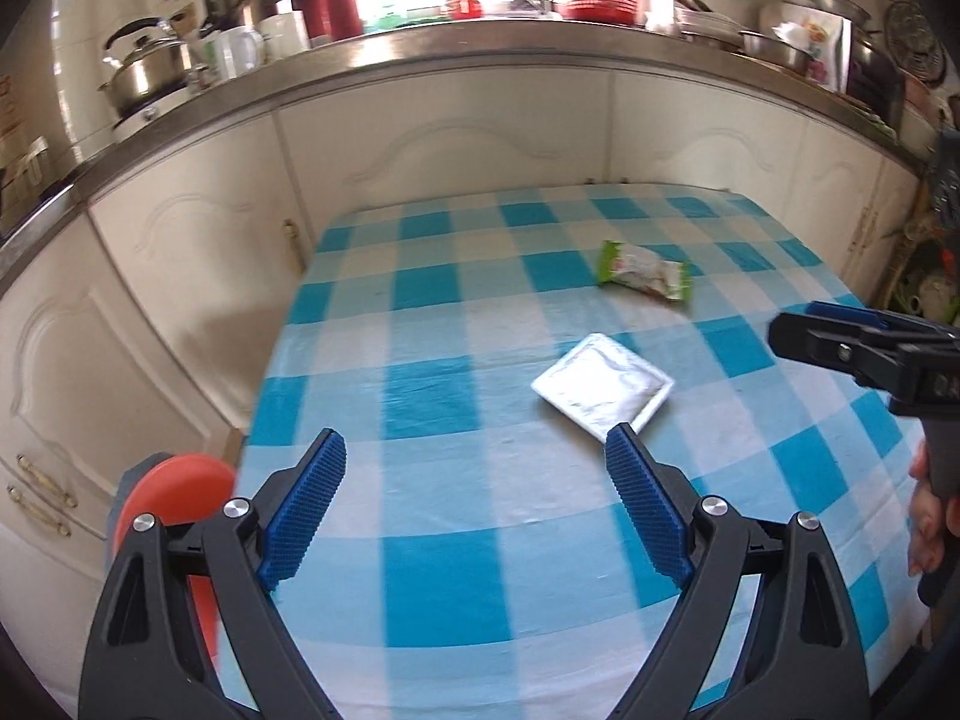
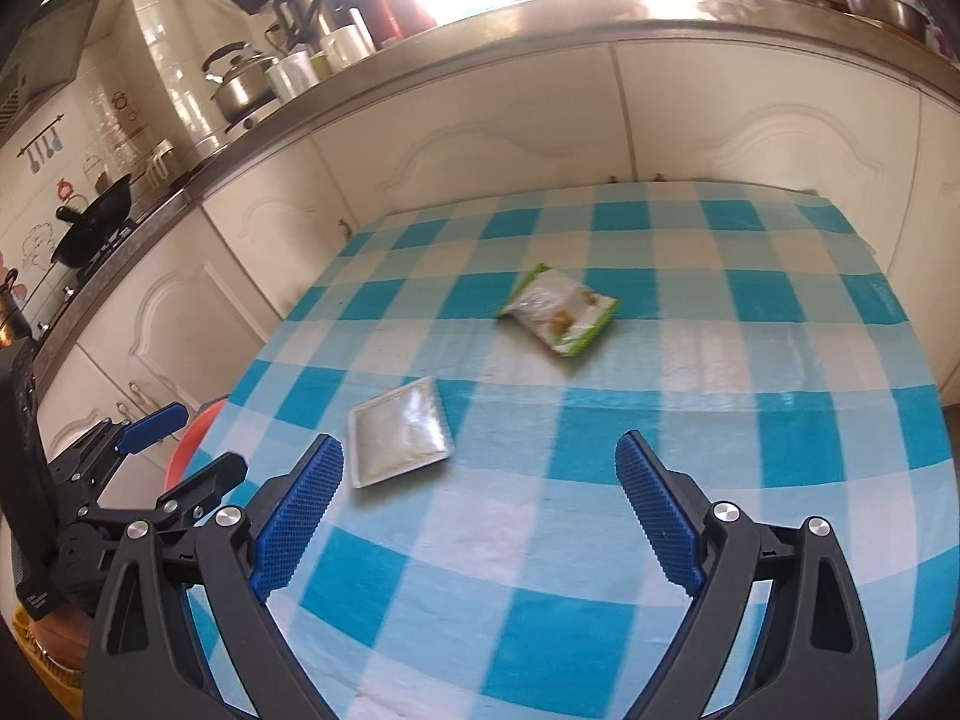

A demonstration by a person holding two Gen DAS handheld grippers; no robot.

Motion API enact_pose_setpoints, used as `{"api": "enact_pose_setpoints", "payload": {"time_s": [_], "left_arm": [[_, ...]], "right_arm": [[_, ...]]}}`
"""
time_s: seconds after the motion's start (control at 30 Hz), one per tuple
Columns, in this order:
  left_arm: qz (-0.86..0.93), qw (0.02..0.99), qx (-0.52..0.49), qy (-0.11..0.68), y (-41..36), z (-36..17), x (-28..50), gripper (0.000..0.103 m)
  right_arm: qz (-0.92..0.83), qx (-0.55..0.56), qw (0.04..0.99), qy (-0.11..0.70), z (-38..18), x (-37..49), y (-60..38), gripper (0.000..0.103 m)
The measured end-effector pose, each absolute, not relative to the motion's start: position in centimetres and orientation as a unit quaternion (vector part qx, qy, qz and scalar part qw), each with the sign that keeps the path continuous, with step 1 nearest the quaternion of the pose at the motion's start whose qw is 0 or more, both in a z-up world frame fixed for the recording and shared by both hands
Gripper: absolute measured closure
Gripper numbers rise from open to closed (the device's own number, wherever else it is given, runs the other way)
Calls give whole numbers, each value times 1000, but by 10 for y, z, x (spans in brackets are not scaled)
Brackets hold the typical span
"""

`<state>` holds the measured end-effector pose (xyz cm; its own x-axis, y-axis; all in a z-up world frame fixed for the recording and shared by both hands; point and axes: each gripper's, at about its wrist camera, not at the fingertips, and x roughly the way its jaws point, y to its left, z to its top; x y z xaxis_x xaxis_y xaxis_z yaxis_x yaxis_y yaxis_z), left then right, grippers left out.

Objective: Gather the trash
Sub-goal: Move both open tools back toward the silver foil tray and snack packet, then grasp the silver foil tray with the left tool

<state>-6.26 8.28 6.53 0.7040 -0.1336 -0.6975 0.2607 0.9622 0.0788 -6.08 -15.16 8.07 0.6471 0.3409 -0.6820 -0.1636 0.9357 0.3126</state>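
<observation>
Checked counter (image 1: 456,600): cabinets along far + left edges, cloth mostly bare near tongs. 2 trash items: silver foil packet (image 1: 602,387) mid-cloth, green snack wrapper (image 1: 645,272) beyond it, apart. Left tongs (image 1: 475,468) spread, empty, packet just ahead-right. Right tongs (image 2: 480,468) spread, empty, packet ahead-left.

My left claw (image 1: 474,498) and right claw (image 2: 480,504) look alike: black plastic arms, ribbed blue pads (image 1: 309,510), silver screws at the joints.
</observation>
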Motion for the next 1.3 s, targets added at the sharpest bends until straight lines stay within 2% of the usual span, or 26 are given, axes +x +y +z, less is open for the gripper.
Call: {"api": "enact_pose_setpoints", "payload": {"time_s": [0.47,0.87,1.3], "left_arm": [[-263,868,133,400,27,39,-36,14],[-332,828,92,442,37,22,2,14],[-335,822,128,443,32,13,13,14]], "right_arm": [[145,119,886,423,69,-3,-194,12],[204,11,872,445,53,61,-156,12],[198,-69,861,464,28,92,-130,12]]}}
